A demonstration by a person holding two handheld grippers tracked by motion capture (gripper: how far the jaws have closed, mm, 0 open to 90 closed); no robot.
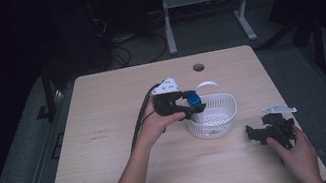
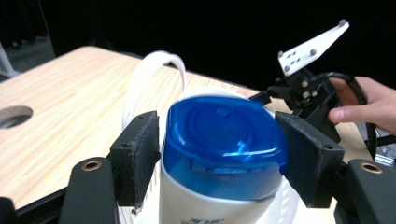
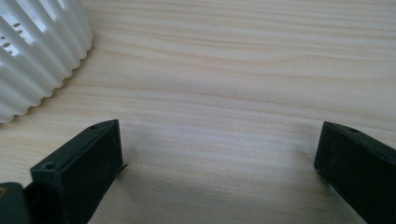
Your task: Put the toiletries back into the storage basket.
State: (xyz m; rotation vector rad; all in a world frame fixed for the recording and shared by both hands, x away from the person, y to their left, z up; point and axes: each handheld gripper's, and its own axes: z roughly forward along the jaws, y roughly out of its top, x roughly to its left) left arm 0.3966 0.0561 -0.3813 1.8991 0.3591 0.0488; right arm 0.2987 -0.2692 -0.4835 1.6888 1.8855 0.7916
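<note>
A white bottle with a blue cap [image 2: 219, 135] sits between the jaws of my left gripper [image 2: 219, 154]. Both pads [image 2: 140, 154] lie against the sides of the cap, and the white body hangs below. In the high view my left gripper [image 1: 192, 104] points right and keeps the bottle [image 1: 194, 98] over the near-left rim of a white slotted basket [image 1: 211, 132]. My right gripper [image 1: 256, 135] rests on the table right of the basket. Its jaws stand wide apart [image 3: 219, 154] with bare wood between them.
The basket's white handle [image 2: 156, 65] arches up behind the bottle. Its ribbed wall [image 3: 37, 56] is left of the right gripper's jaws. A round cable hole [image 1: 198, 67] is near the table's far edge. The table's right edge is close to the right hand [image 1: 299, 154].
</note>
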